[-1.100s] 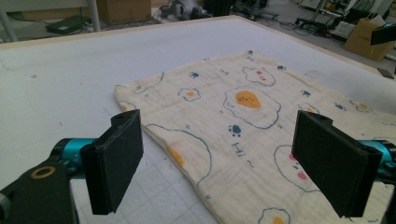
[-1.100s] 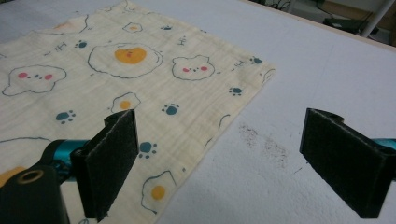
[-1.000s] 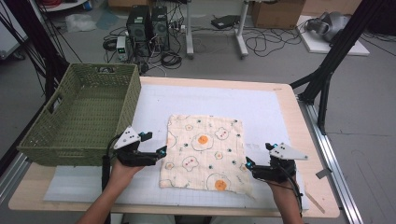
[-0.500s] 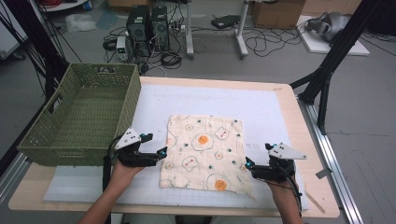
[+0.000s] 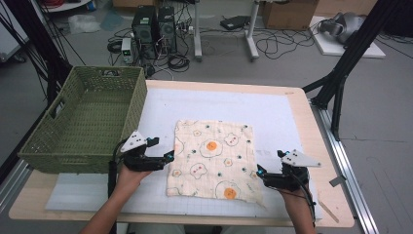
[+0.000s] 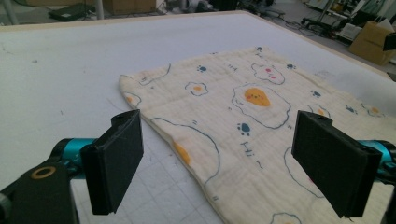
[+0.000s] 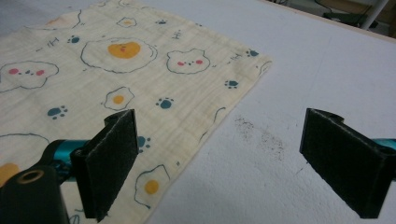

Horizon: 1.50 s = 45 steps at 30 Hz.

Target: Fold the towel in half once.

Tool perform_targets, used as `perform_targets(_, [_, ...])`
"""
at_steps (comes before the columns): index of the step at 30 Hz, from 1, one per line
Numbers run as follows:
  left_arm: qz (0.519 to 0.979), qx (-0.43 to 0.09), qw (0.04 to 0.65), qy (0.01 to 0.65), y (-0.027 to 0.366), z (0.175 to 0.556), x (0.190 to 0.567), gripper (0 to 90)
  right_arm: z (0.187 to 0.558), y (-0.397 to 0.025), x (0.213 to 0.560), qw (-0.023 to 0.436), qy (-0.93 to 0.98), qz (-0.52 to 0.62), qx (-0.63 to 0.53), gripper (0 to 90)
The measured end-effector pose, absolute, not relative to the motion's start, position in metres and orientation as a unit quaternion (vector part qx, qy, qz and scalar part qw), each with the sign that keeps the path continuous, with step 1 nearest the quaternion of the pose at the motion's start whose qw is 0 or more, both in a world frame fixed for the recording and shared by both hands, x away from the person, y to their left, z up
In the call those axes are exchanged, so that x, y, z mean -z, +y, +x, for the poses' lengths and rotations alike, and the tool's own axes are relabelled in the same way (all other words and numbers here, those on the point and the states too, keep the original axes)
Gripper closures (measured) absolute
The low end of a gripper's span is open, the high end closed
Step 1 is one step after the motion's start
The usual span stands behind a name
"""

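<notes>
A cream cloth (image 5: 212,158) printed with fried eggs and paw marks lies flat on the white mat, also seen in the left gripper view (image 6: 243,126) and the right gripper view (image 7: 116,79). My left gripper (image 5: 169,157) sits at the cloth's left edge, open, with the cloth's edge below its jaws (image 6: 224,163). My right gripper (image 5: 260,171) rests at the cloth's right edge near the front corner, open, its jaws straddling the hem and bare mat (image 7: 219,163). Nothing is held by either one.
A green woven basket (image 5: 58,141) stands empty at the table's left, close behind my left hand. The white gridded mat (image 5: 272,112) covers most of the wooden table (image 5: 336,195). Black stand legs (image 5: 341,73) rise past the right edge.
</notes>
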State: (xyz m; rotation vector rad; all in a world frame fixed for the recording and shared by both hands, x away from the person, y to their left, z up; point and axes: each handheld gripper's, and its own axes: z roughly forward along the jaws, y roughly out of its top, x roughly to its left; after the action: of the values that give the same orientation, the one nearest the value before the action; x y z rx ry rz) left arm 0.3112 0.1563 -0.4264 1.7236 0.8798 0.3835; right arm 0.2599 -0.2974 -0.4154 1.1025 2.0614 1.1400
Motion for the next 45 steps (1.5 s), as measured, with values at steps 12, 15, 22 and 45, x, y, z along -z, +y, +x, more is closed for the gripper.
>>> perform_targets(12, [0.73, -0.15, 0.551, 0.375, 0.143, 0.35, 0.403, 19.9, 0.261, -0.298, 0.415, 0.262, 0.763, 0.41, -0.426, 11.0])
perform_targets(15, [0.735, -0.156, 0.543, 0.375, 0.138, 0.361, 0.398, 20.2, 0.261, -0.299, 0.415, 0.263, 0.763, 0.406, -0.428, 11.0])
perform_targets(22, [0.737, -0.158, 0.533, 0.385, 0.127, 0.383, 0.395, 21.3, 0.262, -0.301, 0.415, 0.262, 0.763, 0.407, -0.428, 11.0])
perform_targets(45, [0.756, -0.161, 0.459, 0.438, 0.104, 0.434, 0.421, 25.2, 0.263, -0.302, 0.418, 0.256, 0.768, 0.404, -0.426, 11.0])
